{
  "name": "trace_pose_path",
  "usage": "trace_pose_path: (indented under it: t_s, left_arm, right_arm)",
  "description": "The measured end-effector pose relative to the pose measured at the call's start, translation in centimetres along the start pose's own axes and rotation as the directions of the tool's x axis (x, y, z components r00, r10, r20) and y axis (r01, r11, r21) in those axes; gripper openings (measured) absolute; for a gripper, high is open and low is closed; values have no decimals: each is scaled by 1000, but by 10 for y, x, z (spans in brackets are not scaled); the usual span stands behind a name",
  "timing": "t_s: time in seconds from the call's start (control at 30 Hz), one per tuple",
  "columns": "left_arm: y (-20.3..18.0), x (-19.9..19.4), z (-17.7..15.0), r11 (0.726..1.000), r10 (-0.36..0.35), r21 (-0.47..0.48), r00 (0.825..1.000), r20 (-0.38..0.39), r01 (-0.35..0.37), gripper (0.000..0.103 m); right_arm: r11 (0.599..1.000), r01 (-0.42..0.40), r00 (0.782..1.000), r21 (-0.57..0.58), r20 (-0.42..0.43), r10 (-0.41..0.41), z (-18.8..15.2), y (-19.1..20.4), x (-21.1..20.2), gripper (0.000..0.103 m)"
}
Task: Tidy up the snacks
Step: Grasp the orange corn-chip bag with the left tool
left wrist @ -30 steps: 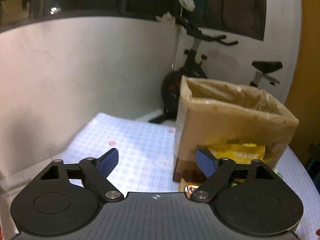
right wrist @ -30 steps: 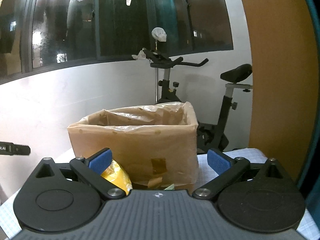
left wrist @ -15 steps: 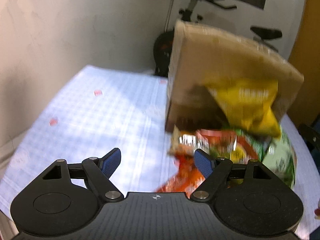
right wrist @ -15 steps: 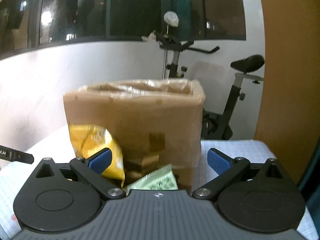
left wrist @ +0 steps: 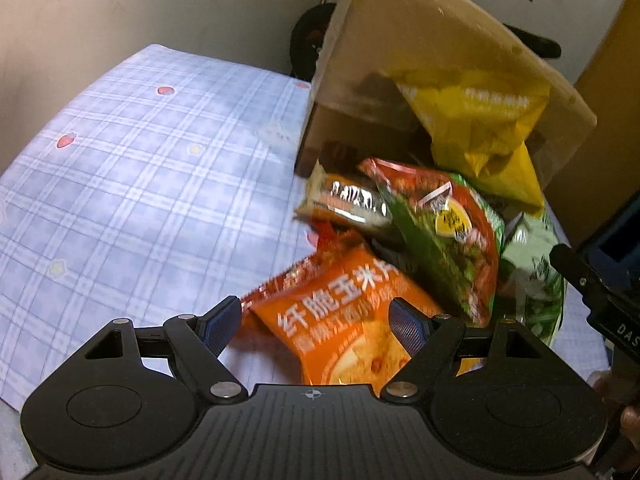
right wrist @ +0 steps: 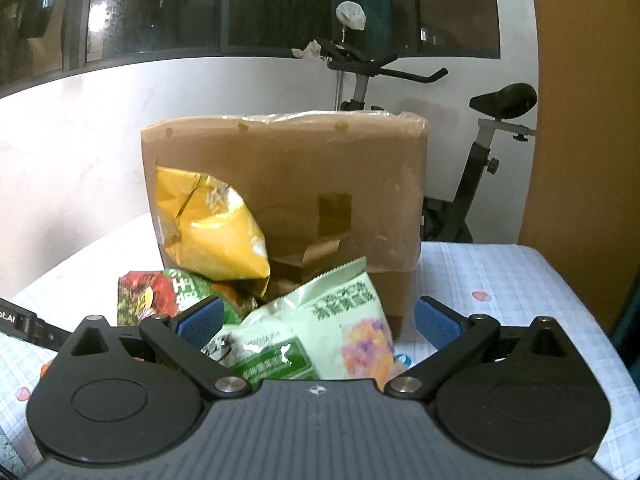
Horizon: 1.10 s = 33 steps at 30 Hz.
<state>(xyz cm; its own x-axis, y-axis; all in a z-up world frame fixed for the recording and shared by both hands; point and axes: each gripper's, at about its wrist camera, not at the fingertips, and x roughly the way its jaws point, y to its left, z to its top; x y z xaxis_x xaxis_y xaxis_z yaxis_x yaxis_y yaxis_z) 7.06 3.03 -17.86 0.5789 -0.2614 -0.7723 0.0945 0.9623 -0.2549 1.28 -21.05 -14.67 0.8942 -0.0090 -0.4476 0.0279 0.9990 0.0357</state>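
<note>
A pile of snack bags lies on the table in front of a cardboard box [left wrist: 436,60]. My left gripper [left wrist: 316,326] is open above an orange snack bag [left wrist: 344,320]. Behind it lie a red-green bag [left wrist: 444,236], a foil pack [left wrist: 348,202] and a yellow bag [left wrist: 480,124] leaning on the box. My right gripper [right wrist: 316,324] is open over a pale green bag [right wrist: 320,332]; the yellow bag [right wrist: 212,228] and the box [right wrist: 288,196] stand behind it.
The table has a blue checked cloth [left wrist: 132,152]. An exercise bike [right wrist: 472,152] stands behind the table by a white wall. An orange-brown panel [right wrist: 580,120] is at the right. The right gripper's edge [left wrist: 592,280] shows in the left wrist view.
Both grippers have tilted down and moved closer to the snack pile. The bags now fill the lower views. Both grippers stay open.
</note>
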Motion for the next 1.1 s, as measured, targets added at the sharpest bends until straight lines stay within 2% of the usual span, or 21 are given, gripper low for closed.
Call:
trace_pose_path:
  t_s: [0.17, 0.3, 0.63, 0.93, 0.97, 1.03, 1.07, 1.1]
  left_arm:
    - [-6, 9, -5, 1000, -4, 20, 1000, -21, 4, 83]
    - [3, 20, -4, 998, -30, -50, 998, -48, 28, 83]
    - [19, 43, -2, 977, -98, -195, 994, -50, 86, 89]
    - [22, 56, -2, 965, -136, -234, 989, -50, 121, 90]
    - [23, 57, -2, 964, -143, -233, 989, -45, 129, 88]
    - [23, 54, -3, 967, -149, -213, 989, -22, 141, 72]
    - [23, 51, -3, 968, -161, -197, 987, -10, 156, 52]
    - [21, 49, -2, 970, -166, -181, 986, -1, 164, 50]
  right_arm:
    - [1000, -3, 1000, -1, -27, 3, -11, 3, 2, 103]
    - [1000, -13, 999, 11, -34, 14, -15, 5, 3, 103]
    - [1000, -22, 998, 14, -58, 23, -22, 11, 8, 103]
    - [1000, -5, 998, -3, -69, 5, -25, 13, 12, 103]
    - [1000, -2, 997, -6, -71, 1, -25, 14, 12, 103]
    - [1000, 0, 997, -11, -73, -1, -26, 15, 13, 103]
    - [1000, 2, 997, -15, -75, -3, -26, 15, 13, 103]
    - [1000, 5, 997, -21, -76, -7, -26, 16, 13, 103]
